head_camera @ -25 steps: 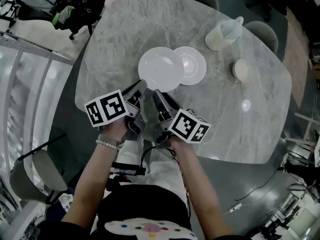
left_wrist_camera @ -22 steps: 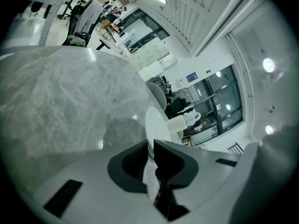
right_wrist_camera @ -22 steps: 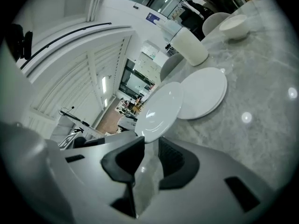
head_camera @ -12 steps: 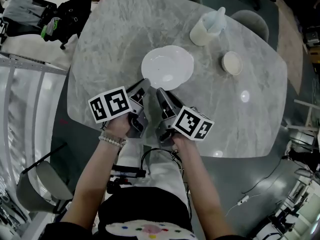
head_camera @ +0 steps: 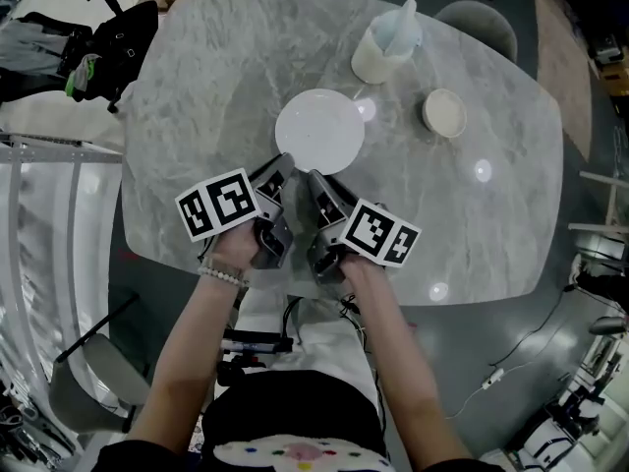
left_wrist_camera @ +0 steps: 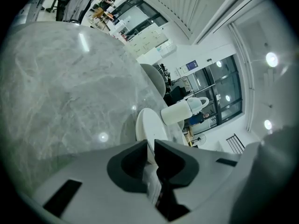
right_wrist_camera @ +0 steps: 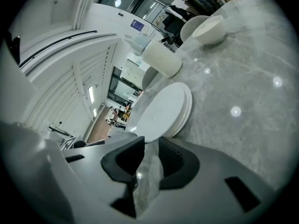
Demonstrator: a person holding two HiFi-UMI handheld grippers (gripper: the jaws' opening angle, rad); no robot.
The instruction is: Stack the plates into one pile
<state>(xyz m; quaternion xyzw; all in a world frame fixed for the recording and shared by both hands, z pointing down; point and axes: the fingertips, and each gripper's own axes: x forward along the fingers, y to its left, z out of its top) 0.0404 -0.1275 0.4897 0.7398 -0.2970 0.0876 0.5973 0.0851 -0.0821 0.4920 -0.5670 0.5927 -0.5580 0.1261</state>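
White plates (head_camera: 319, 131) at centre of marble bench (head_camera: 197, 96), seemingly one pile. Jug (head_camera: 383, 47) and small bowl (head_camera: 444, 113) beyond. Left gripper (head_camera: 283, 165) and right gripper (head_camera: 316, 180) side by side at near rim.

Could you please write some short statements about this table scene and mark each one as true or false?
1. The plates lie in one pile. True.
2. The pitcher lies on its side. False: it stands upright on the table.
3. The small bowl sits on the pile. False: it stands apart, right of the pile.
4. The right gripper holds nothing, jaws apart. True.
5. The left gripper grips the top plate by its rim. True.
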